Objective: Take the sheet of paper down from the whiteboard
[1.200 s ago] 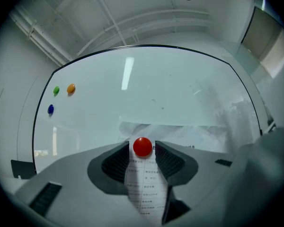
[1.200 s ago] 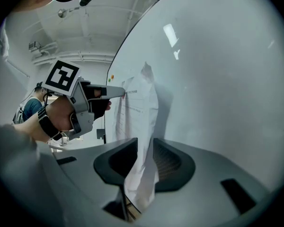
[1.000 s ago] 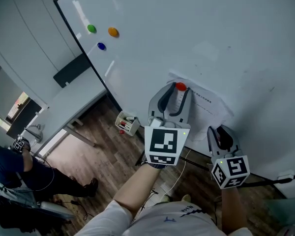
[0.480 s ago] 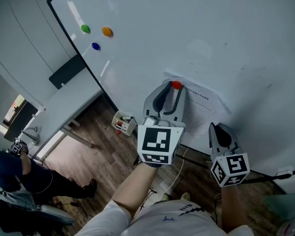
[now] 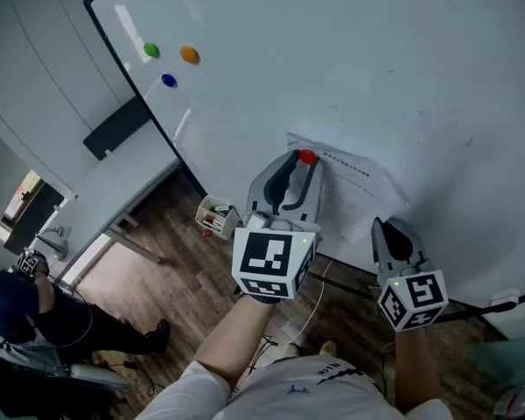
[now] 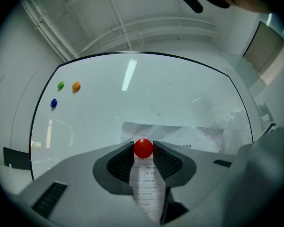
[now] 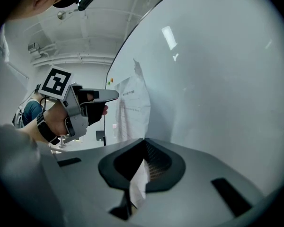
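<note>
A creased printed sheet of paper (image 5: 359,182) hangs on the whiteboard (image 5: 332,59), pinned at its top left corner by a round red magnet (image 5: 306,157). My left gripper (image 5: 299,161) points at the board, shut on that magnet. In the left gripper view the magnet (image 6: 143,147) sits squeezed between both fingertips, with the sheet (image 6: 189,134) behind it. My right gripper (image 5: 388,228) is lower and to the right, shut on the sheet's bottom edge. In the right gripper view a strip of paper (image 7: 138,181) runs between the closed jaws of that gripper (image 7: 143,162).
Green (image 5: 150,50), orange (image 5: 189,54) and blue (image 5: 168,80) magnets sit at the board's upper left. A small basket of markers (image 5: 215,218) stands on the wooden floor below. A white table (image 5: 114,191) is at the left, and a seated person (image 5: 17,296) at lower left.
The left gripper's jaws have narrowed from wide open around the red magnet to pressing on it. The right gripper has kept its hold on the sheet's lower edge.
</note>
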`<act>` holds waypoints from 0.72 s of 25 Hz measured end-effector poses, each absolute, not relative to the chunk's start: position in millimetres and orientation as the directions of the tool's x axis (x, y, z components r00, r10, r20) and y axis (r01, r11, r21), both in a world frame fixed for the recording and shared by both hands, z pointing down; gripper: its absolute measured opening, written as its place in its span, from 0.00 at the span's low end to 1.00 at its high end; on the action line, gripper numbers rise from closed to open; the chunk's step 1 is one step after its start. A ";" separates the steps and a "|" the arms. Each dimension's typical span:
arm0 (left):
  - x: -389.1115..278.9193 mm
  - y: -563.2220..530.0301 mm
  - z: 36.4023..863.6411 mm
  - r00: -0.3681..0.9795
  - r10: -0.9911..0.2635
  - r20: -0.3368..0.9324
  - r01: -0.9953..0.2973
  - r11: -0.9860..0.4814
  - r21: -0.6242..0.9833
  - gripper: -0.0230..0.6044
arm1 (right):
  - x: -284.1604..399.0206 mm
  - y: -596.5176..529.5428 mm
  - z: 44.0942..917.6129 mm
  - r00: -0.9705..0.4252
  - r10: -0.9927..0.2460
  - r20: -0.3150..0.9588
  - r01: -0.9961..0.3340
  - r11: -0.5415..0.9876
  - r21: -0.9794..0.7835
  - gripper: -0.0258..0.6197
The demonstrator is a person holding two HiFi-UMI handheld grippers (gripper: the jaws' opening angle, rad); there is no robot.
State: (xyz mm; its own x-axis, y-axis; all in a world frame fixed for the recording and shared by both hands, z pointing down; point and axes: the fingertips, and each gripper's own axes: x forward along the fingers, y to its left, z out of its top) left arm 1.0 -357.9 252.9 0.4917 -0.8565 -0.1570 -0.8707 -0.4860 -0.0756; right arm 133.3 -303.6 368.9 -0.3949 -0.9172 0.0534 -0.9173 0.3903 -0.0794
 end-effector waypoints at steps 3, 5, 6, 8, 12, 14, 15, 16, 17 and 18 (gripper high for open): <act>-0.3 -345.8 258.3 0.503 -0.850 -0.156 -0.864 -0.498 -0.071 0.25 | 133.2 -297.2 369.8 -0.398 -0.915 0.059 -0.916 0.394 -0.074 0.06; -1.3 -337.3 265.9 0.515 -0.845 -0.143 -0.857 -0.512 -0.059 0.25 | 132.6 -291.6 370.3 -0.399 -0.915 0.063 -0.916 0.395 -0.073 0.06; -1.4 -333.1 268.4 0.520 -0.843 -0.139 -0.854 -0.518 -0.056 0.25 | 132.5 -288.8 370.4 -0.400 -0.914 0.065 -0.916 0.395 -0.072 0.06; -1.7 -324.7 272.1 0.528 -0.839 -0.133 -0.849 -0.526 -0.055 0.25 | 132.3 -282.9 370.3 -0.401 -0.913 0.069 -0.915 0.397 -0.070 0.06; -5.4 -305.5 285.6 0.542 -0.832 -0.116 -0.840 -0.541 -0.044 0.25 | 128.2 -268.1 372.4 -0.410 -0.909 0.077 -0.912 0.406 -0.063 0.06; -6.2 -296.9 292.5 0.551 -0.827 -0.109 -0.834 -0.550 -0.042 0.25 | 126.5 -261.8 375.3 -0.412 -0.907 0.083 -0.911 0.408 -0.062 0.06; -5.5 -294.6 295.1 0.555 -0.825 -0.106 -0.831 -0.554 -0.042 0.25 | 126.6 -260.3 376.4 -0.413 -0.907 0.086 -0.911 0.409 -0.063 0.06; -4.6 -293.6 298.1 0.557 -0.824 -0.101 -0.830 -0.556 -0.040 0.25 | 127.0 -259.7 377.3 -0.413 -0.906 0.089 -0.910 0.409 -0.065 0.06; -3.8 -293.1 301.4 0.559 -0.824 -0.095 -0.829 -0.558 -0.038 0.25 | 127.2 -259.4 377.8 -0.414 -0.906 0.093 -0.910 0.409 -0.067 0.06; -2.9 -292.4 304.8 0.562 -0.823 -0.087 -0.827 -0.561 -0.034 0.25 | 127.0 -258.6 378.1 -0.414 -0.905 0.096 -0.910 0.409 -0.067 0.06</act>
State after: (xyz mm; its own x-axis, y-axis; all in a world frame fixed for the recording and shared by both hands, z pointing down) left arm -2.9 -292.4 304.8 0.5616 -0.8228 -0.0869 -0.8272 -0.5609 -0.0345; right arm 127.0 -258.6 378.1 -0.4141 -0.9051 0.0961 -0.9100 0.4092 -0.0675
